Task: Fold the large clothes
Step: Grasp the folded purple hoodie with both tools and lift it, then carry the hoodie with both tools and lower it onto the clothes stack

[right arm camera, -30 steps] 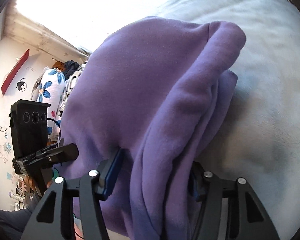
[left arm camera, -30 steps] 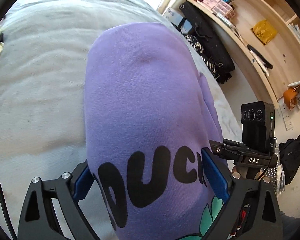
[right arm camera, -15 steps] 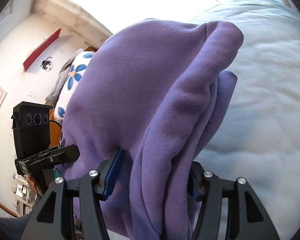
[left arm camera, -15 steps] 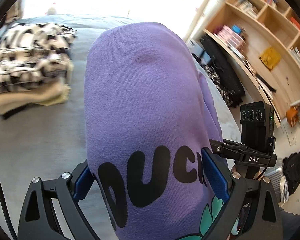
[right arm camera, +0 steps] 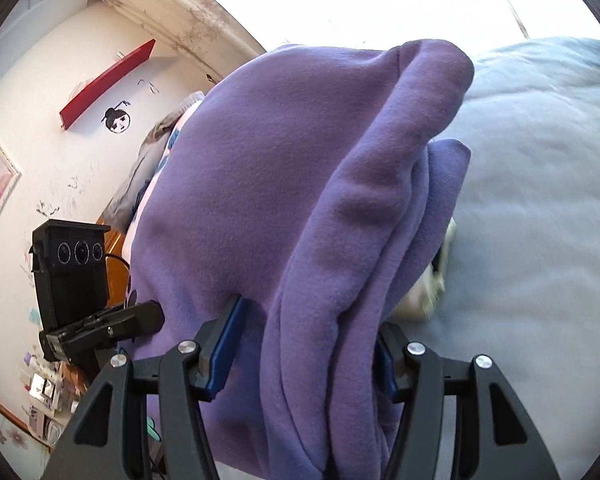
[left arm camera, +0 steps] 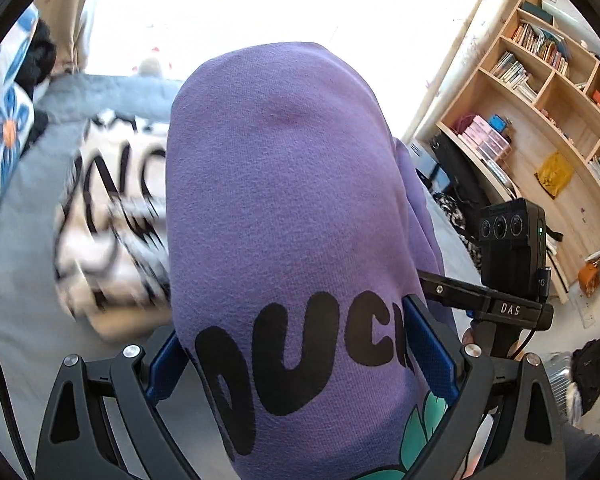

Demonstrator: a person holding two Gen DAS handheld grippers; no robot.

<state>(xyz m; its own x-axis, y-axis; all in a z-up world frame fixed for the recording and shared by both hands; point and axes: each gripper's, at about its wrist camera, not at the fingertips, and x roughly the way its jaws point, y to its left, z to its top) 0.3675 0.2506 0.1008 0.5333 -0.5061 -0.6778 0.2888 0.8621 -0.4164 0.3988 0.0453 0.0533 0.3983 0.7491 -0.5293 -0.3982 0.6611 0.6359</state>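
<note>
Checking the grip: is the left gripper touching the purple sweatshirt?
Touching. The left wrist view shows the left gripper with both blue pads pressed against the bundled sweatshirt.

The folded sweatshirt (left arm camera: 284,208) sits between the fingers of my left hand-held gripper (left arm camera: 300,356) and, at its other side, my right hand-held gripper (right arm camera: 304,344), above the bed (right arm camera: 540,208). A stack of folded clothes (left arm camera: 108,216) lies on the bed left of it. The bookshelf (left arm camera: 548,92) stands off to the right.
</note>
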